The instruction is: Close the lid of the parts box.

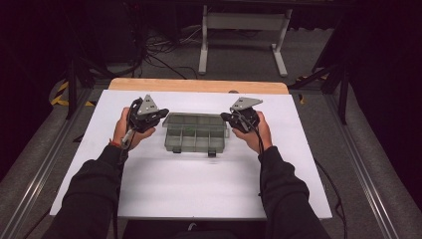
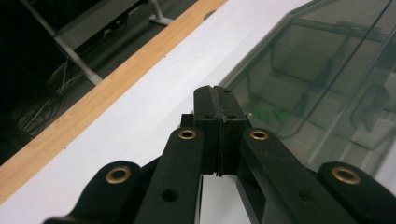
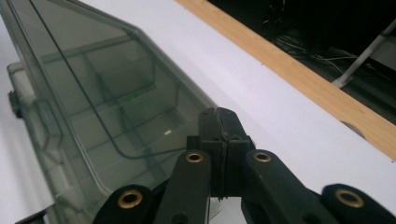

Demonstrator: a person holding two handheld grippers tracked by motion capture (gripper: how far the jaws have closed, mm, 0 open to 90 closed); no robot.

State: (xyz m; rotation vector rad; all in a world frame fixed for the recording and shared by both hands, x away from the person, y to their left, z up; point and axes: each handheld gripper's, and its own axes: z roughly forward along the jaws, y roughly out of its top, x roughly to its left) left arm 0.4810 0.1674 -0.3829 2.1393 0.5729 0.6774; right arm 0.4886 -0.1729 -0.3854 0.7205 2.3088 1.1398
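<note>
A: High view first. We see the clear compartment box [image 1: 195, 132] lying flat on the white table top [image 1: 199, 184], between the two tools. The left gripper [image 1: 160, 115] sits just beside the box's left end, the right gripper [image 1: 225, 116] just beside its right end. We cannot tell whether either tip touches the plastic.

B: Confirmed. A wooden strip [image 1: 199, 85] borders the far edge of the white surface. Beyond it we see grey floor, cables and a white stand [image 1: 244, 35] in a dark room. Both forearms, in dark sleeves, enter from the bottom, and each hand wraps its tool from the outside.

A: Left gripper view. We see the jaws pressed together with nothing between them. The tips of the left gripper [image 2: 216, 93] lie low over the table, beside the box [image 2: 317, 84], whose lid is closed. Something small and green [image 2: 268, 114] shows inside.

B: Right gripper view. The right gripper [image 3: 219, 114] is likewise fully closed and empty, its tips beside the box's [image 3: 107, 102] wall. The wooden strip [image 3: 299, 70] runs diagonally behind.
</note>
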